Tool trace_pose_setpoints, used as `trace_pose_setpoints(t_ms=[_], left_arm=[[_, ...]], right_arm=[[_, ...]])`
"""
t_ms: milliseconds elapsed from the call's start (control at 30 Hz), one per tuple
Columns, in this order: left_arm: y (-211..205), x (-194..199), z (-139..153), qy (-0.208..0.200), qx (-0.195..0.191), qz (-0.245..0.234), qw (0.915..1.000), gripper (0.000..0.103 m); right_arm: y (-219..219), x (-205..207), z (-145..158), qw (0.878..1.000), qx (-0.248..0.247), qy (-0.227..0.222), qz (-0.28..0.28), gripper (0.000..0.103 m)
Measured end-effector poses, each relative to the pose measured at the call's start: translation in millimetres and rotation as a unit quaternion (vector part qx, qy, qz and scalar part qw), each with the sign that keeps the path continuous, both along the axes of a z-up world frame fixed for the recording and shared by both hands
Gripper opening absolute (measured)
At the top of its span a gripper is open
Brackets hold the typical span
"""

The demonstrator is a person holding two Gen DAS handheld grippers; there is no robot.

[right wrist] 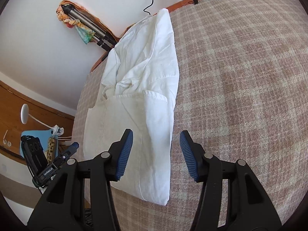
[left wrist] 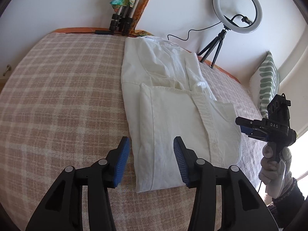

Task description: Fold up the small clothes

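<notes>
Left gripper point(left wrist: 151, 158): jaws parted about halfway, blue ribbed pads point(left wrist: 121, 161) clear of any fabric, nothing gripped. The near left corner of the white shirt point(left wrist: 173, 100) lies below and between the pads, not pinched.

Right gripper point(right wrist: 156, 155): jaws likewise parted about halfway and empty. The left pad hangs over the shirt's near right portion; the right pad hangs over bare blanket just off the shirt's edge. In the left wrist view this gripper is off the shirt's right edge, held in a gloved hand point(left wrist: 273, 165).

The shirt lies flat on the checked blanket point(left wrist: 57, 96), folded into a long narrow strip running from the near edge away toward the wall. A button placket runs along its right part, and a doubled panel covers the near half. The far half is creased, with loose fabric bunched near the middle.

Beyond the shirt's far end:
- a folded tripod point(left wrist: 121, 22) with a coloured cloth, left of the shirt, against the wall;
- a ring light point(left wrist: 237, 8) on a small tripod, right of the shirt;
- a striped cushion point(left wrist: 268, 80), further right.
</notes>
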State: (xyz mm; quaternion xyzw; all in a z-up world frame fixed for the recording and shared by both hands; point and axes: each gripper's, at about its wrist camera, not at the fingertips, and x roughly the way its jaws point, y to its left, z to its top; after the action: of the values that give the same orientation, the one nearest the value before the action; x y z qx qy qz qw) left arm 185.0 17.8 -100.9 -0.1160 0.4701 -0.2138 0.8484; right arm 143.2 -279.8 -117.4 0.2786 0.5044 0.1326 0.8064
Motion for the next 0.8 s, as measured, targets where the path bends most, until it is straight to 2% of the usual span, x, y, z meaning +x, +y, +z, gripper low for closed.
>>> trace_pose_setpoints(t_ms=[133,200,233,367,467,533,667,800], left_arm=[[-7.3,11.6,-12.2,0.021,-0.004,-0.004,0.9998,0.044],[-11.2,11.6,-12.6,0.016,0.003,-0.010,0.9998,0.014],[-12.0,10.1,-11.5,0.015,0.006,-0.010,0.9998,0.012],[-3.5,-0.5,-4.0,-0.003,-0.006,0.005,1.0000,0.009],[-0.1,-6.7,-6.6,-0.011,0.001,0.014,0.9998,0.008],[-4.1,-5.2,-12.9,-0.018,0.024,0.006,0.9995,0.008],[-6.2,3.6,-20.9,-0.006,0.030,-0.003,0.9995,0.010],[-8.9,0.2,-13.2,-0.022,0.063,0.000,0.9977,0.018]], right_arm=[[10.7,8.1,2.3,1.000,-0.029,-0.006,0.009,0.028],[17.3,10.0,5.4,0.998,-0.050,-0.013,0.018,0.015],[20.3,9.8,7.7,0.998,-0.061,-0.019,0.022,0.011],[31.7,7.6,24.3,0.994,-0.089,-0.053,0.038,0.008],[40.0,9.4,32.7,0.990,-0.101,-0.076,0.054,0.007],[43.6,16.1,24.9,0.989,-0.119,-0.066,0.052,0.007],[48.8,28.6,-7.3,0.981,-0.185,-0.024,0.047,0.007],[42.0,25.7,-2.0,0.983,-0.181,-0.019,0.027,0.007]])
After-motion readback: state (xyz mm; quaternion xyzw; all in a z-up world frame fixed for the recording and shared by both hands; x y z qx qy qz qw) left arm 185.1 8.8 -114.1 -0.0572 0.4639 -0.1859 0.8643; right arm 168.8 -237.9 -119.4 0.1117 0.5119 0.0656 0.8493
